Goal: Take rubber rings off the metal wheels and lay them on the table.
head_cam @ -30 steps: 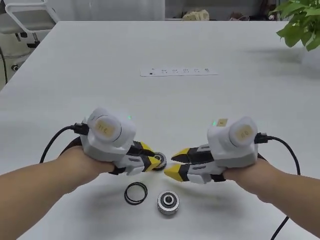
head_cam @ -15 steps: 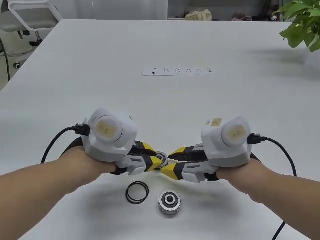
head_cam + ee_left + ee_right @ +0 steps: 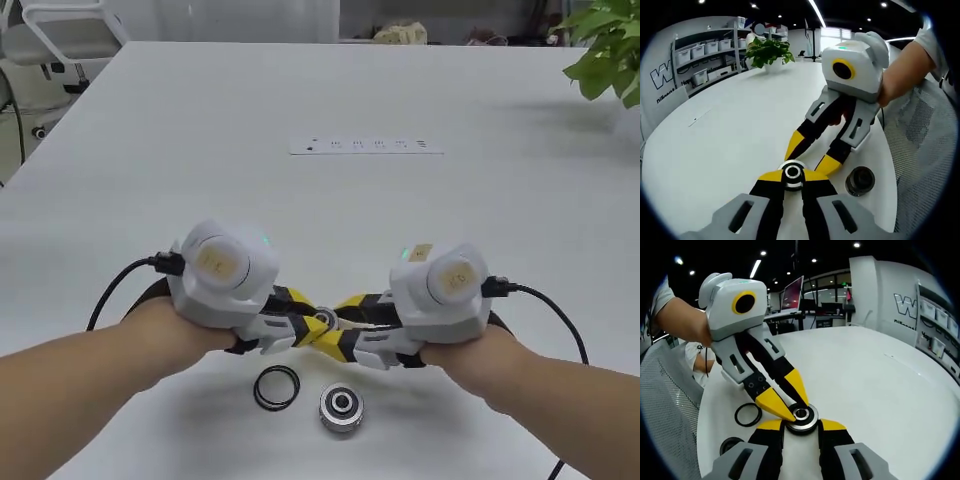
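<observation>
Head view: your left tongs (image 3: 312,320) clamp a dark-rimmed steel wheel (image 3: 322,320); your right tongs (image 3: 801,426) sit part-open flanking it, contact unclear. Nearer you than both tongs lie a second wheel (image 3: 341,407) and a loose ring (image 3: 276,387)

A large "W" is seen on the wall (image 3: 660,75) in left gripper view – again on a white panel (image 3: 890,285) in right gripper view (smaller txt below: unreadable).
</observation>
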